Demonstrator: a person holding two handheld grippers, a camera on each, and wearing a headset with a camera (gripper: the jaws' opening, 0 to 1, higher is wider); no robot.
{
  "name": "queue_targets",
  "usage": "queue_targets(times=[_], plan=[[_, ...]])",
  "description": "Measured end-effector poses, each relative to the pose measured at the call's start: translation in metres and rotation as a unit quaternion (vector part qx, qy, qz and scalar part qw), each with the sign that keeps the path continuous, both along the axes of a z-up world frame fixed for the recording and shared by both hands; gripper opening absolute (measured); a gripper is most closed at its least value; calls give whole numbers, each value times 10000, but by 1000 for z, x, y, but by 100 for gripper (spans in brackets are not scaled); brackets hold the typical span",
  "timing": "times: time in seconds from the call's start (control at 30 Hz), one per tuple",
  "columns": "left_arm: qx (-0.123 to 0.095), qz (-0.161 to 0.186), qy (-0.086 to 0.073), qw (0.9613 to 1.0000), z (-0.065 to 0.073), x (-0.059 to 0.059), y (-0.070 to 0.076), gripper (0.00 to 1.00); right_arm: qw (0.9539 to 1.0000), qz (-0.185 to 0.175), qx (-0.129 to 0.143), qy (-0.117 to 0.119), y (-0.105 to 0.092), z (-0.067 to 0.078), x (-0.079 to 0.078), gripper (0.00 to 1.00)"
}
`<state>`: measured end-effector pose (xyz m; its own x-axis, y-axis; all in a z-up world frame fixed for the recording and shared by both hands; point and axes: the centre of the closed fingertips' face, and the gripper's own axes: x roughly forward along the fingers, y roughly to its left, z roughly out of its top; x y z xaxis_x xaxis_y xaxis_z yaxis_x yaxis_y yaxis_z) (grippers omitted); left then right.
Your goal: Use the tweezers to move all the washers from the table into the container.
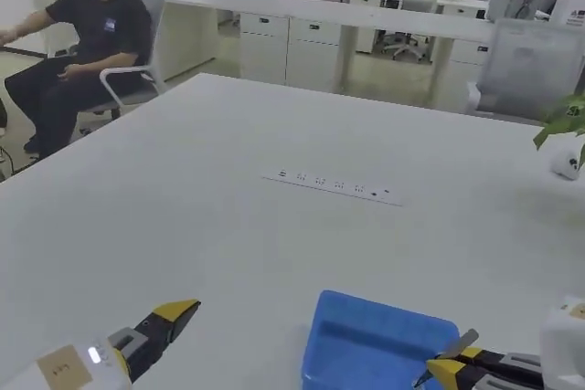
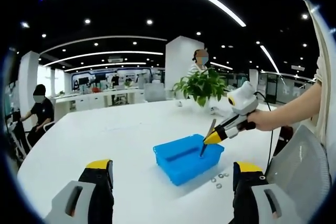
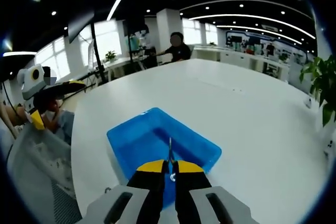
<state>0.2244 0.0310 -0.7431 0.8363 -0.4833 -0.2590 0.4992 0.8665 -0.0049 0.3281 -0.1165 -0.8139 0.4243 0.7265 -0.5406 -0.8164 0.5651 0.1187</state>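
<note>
The blue container (image 1: 375,344) sits on the white table (image 1: 228,180) near its front edge. My right gripper (image 1: 448,370) is shut on the metal tweezers (image 1: 454,349). In the right gripper view the tweezers (image 3: 170,156) point down into the container (image 3: 157,140) from between the closed jaws of the right gripper (image 3: 170,167). Seen from the left gripper view, the tweezers (image 2: 207,137) dip over the container's (image 2: 181,158) right side. Several small washers (image 2: 219,179) lie on the table just right of it. My left gripper (image 2: 173,166) is open and holds nothing; it hovers left of the container (image 1: 169,317).
A white power strip (image 1: 331,185) lies mid-table. A potted plant (image 2: 202,85) stands at the table's far end beyond the container. A person (image 1: 82,43) sits on a chair beyond the table's left corner. A mesh chair (image 2: 294,166) is by the table's edge.
</note>
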Motion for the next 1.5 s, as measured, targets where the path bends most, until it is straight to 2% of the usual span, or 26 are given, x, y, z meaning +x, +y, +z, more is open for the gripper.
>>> queue_targets(times=[0.1,0.23,0.3,0.4,0.43,0.5,0.57,0.67,0.87,1.0,1.13,1.27,1.4,1.5], plan=[[54,-37,15,10000,-1,-1,-1,96,10000,4,4,-51,0,6,-1,2],[78,-60,37,9999,-2,-1,-2,95,9998,197,-29,-25,2,17,-11,1],[53,-61,66,9999,-3,-1,-2,94,9996,275,-37,-102,3,27,-17,1],[51,-77,113,9999,-4,-2,-2,92,9989,441,92,-160,7,46,-29,2],[49,-83,108,9999,-4,-2,-2,92,9984,531,184,-83,10,52,-36,2],[41,-110,102,9999,-4,-2,-3,92,9976,626,270,-125,13,60,-44,2],[54,-133,102,9998,-4,-3,-4,92,9969,713,343,22,15,62,-54,2],[70,-163,132,9998,-5,-3,-5,91,9950,899,375,204,20,57,-71,3],[51,-184,125,9997,-5,-4,-6,91,9905,1289,47,479,26,26,-100,3],[68,-202,125,9997,-5,-4,-6,90,9876,1441,-139,603,30,8,-108,3],[81,-209,140,9996,-6,-5,-5,89,9850,1560,-315,661,34,-3,-110,3],[93,-215,161,9996,-7,-5,-5,89,9836,1633,-393,657,37,-5,-109,3],[106,-218,161,9996,-7,-5,-5,88,9800,1790,-606,625,38,-11,-111,3],[100,-217,176,9996,-8,-5,-4,87,9794,1818,-619,623,40,-11,-111,4]])
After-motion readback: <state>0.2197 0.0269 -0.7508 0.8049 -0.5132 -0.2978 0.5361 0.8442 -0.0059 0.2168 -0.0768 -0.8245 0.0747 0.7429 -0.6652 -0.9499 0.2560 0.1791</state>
